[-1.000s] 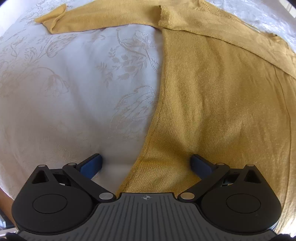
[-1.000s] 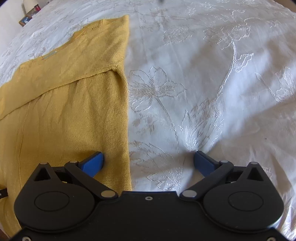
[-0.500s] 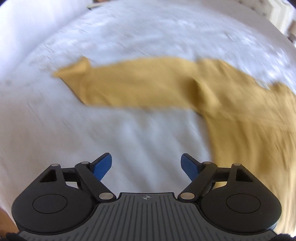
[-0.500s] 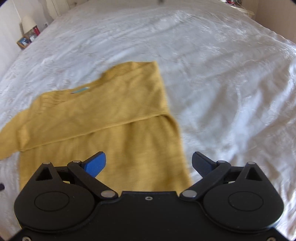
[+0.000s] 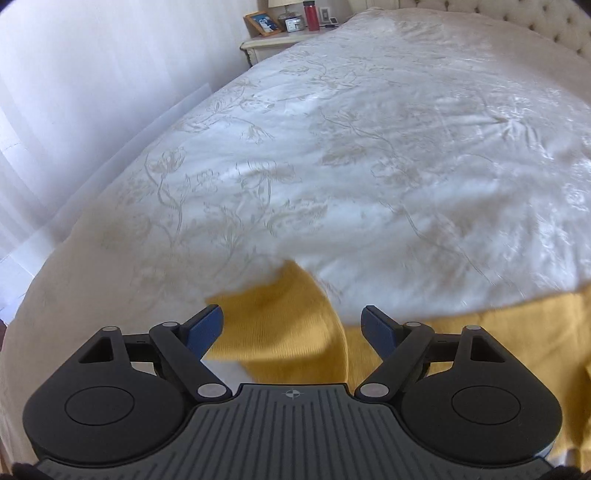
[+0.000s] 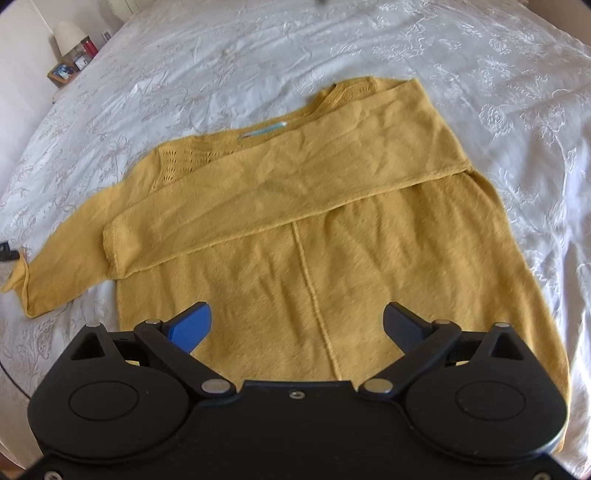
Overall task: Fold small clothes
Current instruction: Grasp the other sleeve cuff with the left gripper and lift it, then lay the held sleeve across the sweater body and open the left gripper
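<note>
A mustard yellow knit sweater (image 6: 332,229) lies flat on the white bed. Its right sleeve is folded across the chest; its left sleeve (image 6: 48,273) stretches out to the left. My right gripper (image 6: 297,321) is open and empty, above the sweater's lower body. In the left wrist view my left gripper (image 5: 293,325) is open and empty, just above the cuff end of the outstretched sleeve (image 5: 280,325). More of the sweater (image 5: 517,332) shows at the lower right there.
The white embroidered bedspread (image 5: 369,147) fills both views. A bedside table (image 5: 280,37) with a photo frame, a clock and a red bottle stands at the far end. A lamp (image 6: 68,35) shows at top left in the right wrist view. White curtains (image 5: 74,92) hang left of the bed.
Both grippers have lifted away from the sweater's hem, staying open. The left one has swung left to the outstretched sleeve's cuff. The right one has pulled back so the whole sweater shows.
</note>
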A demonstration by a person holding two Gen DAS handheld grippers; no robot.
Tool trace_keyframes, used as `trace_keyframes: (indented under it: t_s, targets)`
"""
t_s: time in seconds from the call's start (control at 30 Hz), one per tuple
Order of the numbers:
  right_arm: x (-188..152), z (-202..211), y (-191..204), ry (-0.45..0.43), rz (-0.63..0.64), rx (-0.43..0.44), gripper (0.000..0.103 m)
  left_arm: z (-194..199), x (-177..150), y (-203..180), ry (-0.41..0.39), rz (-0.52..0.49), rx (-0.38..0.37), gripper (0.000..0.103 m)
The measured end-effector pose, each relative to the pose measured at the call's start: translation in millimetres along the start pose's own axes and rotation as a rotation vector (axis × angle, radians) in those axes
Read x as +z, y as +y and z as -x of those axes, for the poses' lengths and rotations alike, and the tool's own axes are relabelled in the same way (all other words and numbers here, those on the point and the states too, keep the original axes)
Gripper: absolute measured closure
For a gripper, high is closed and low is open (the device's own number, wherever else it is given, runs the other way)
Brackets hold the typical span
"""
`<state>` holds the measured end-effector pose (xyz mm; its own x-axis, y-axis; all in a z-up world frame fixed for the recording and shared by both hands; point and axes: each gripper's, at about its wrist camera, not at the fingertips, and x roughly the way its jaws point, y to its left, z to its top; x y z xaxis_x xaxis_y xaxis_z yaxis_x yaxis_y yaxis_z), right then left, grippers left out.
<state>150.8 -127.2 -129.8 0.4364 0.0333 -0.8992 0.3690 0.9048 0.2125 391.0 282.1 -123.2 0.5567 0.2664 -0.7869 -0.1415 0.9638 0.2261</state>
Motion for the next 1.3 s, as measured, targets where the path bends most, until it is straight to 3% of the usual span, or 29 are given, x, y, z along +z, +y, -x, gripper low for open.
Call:
trace_keyframes:
  t_s: [0.1,0.2,0.23,0.27,0.3,0.33,0.43,0.5,0.77,1.03,1.3]
  targets:
    - [0.3,-2.5,7.3,0.013,0.013,-0.013,0.003,-14.4,5.9,-3.8,0.008,-0.011,0.014,0.021]
    - [2.2,-3.9,13.4,0.014,0.023,-0.022,0.003,-34.7,4.9,-11.6,0.045,-0.057,0.077,0.022]
    - [3.1,-3.9,14.3,0.012,0.025,-0.022,0.003,-40.5,3.6,-12.0,0.055,-0.069,0.099,0.034]
    - [3.7,-3.6,16.1,0.01,0.028,-0.022,0.003,-43.1,1.3,-11.0,0.057,-0.074,0.102,0.068]
    - [3.9,-3.1,17.2,0.008,0.031,-0.02,0.003,-44.7,-0.5,-8.0,0.064,-0.062,0.087,0.086]
    - [3.7,-2.7,18.3,0.008,0.034,-0.018,0.003,-44.2,-1.0,-2.0,0.073,-0.022,0.06,0.095]
    - [2.4,-3.2,18.7,0.014,0.043,-0.006,0.003,-27.9,-0.8,18.7,0.025,0.121,-0.031,0.095]
    - [1.1,-4.8,17.0,0.021,0.047,0.004,0.003,-10.6,1.0,25.3,-0.026,0.157,-0.067,0.095]
    - [-0.2,-10.9,-1.9,0.035,0.03,0.082,0.004,85.8,25.4,-0.5,-0.242,0.131,-0.221,0.095]
    - [4.2,-2.0,-45.3,0.028,0.075,0.174,0.004,191.1,26.8,-125.6,-0.389,0.0,-0.393,0.095]
    - [12.0,18.2,-122.1,0.012,0.08,0.211,0.004,224.3,-15.7,-281.7,-0.359,-0.106,-0.546,0.093]
